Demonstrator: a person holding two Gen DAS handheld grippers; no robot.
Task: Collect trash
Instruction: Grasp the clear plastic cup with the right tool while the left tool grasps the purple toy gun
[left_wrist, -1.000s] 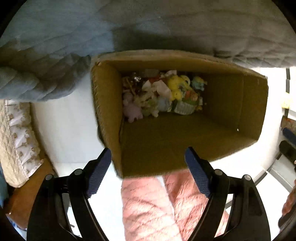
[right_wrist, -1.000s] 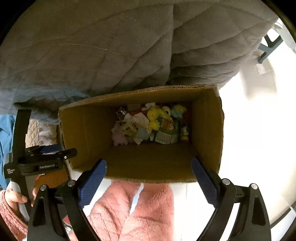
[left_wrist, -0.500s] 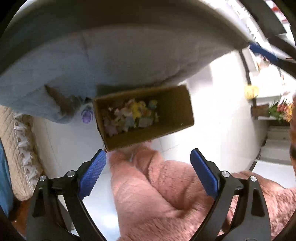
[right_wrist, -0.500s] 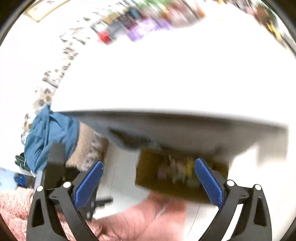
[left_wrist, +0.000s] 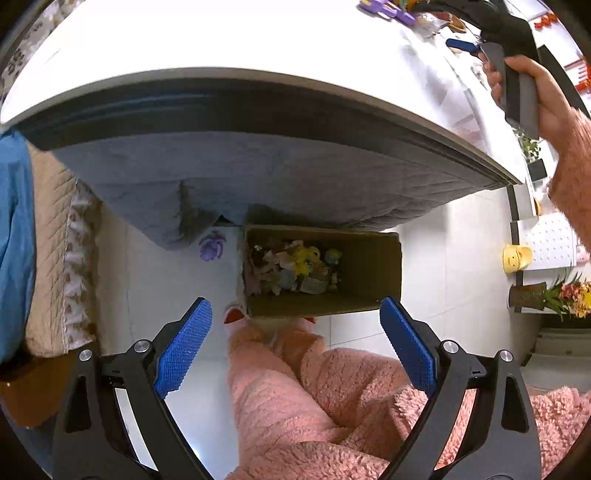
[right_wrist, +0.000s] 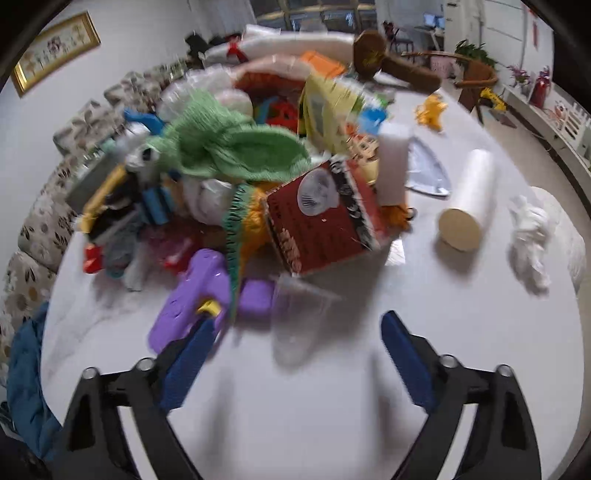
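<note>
The cardboard box (left_wrist: 364, 273) stands on the white floor straight ahead of the left hand-held gripper (left_wrist: 295, 341), just below the tabletop (left_wrist: 221, 44) edge and the grey quilted cover (left_wrist: 258, 177). Its long axis runs across the view, from one finger to the other, and its open mouth points up toward the camera. Its walls are plain brown and matt; small colourful trash (left_wrist: 291, 267), yellow, blue and pale pieces, is heaped at its left end. The left hand-held gripper is released, its blue ribbed pads wide apart with nothing between them. Pink fleece trouser legs (left_wrist: 295, 398) lie under it.

The right hand-held gripper (right_wrist: 291, 360) hangs over the white tabletop, and its jaws are closing with nothing pressed between the pads. Just ahead of it, between the fingers, lies a clear plastic cup (right_wrist: 299, 314) on its side, its wide mouth toward the gripper. Beyond the cup is a mixed pile: a red cardboard box (right_wrist: 325, 218), tilted, a green knitted cloth (right_wrist: 236, 147) and a purple plastic toy (right_wrist: 192, 295). To the right lie a roll of thin plastic bags (right_wrist: 467, 199), its flat end toward the gripper, and a crumpled white tissue (right_wrist: 530, 240).
</note>
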